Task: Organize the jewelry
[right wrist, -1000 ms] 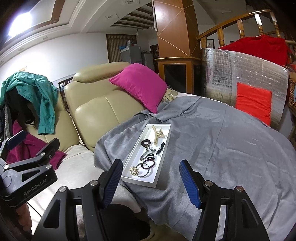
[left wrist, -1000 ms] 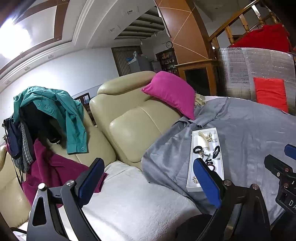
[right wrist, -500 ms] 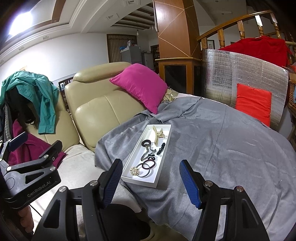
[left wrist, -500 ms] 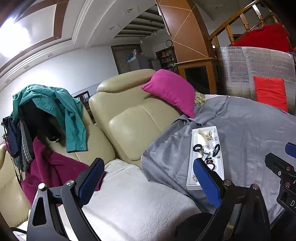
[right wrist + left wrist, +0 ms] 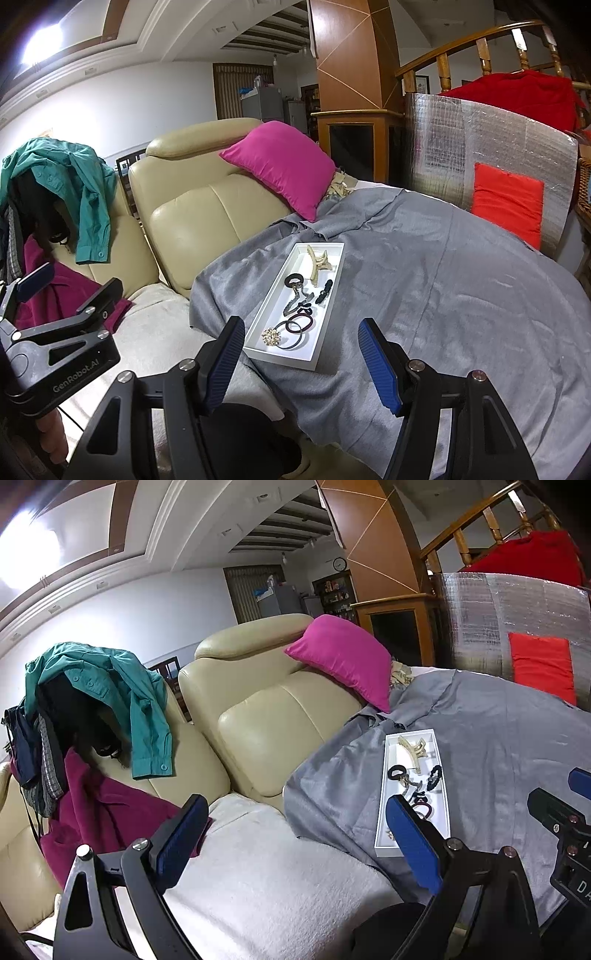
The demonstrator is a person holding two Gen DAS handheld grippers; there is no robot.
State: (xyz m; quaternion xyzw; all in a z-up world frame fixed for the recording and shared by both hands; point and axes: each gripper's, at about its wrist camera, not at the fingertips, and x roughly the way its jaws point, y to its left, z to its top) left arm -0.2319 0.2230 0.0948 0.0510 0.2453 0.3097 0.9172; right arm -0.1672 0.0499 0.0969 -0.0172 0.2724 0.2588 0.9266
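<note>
Grey fabric sheet [image 5: 424,280] over a sofa carries the white rectangular tray [image 5: 322,325] of hair ties, claw clip and brooch. Left gripper [image 5: 295,834] and right gripper [image 5: 299,354] hover short of it, fingers wide apart, empty. Approach one piece squarely, from above.

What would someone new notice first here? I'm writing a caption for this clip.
Probably the bright pink cushion propped against the back of the cream sofa. Next, the white tray of hair accessories lying on the grey cloth, right ahead of the open right gripper. A teal shirt draped over the sofa's far left also stands out.
</note>
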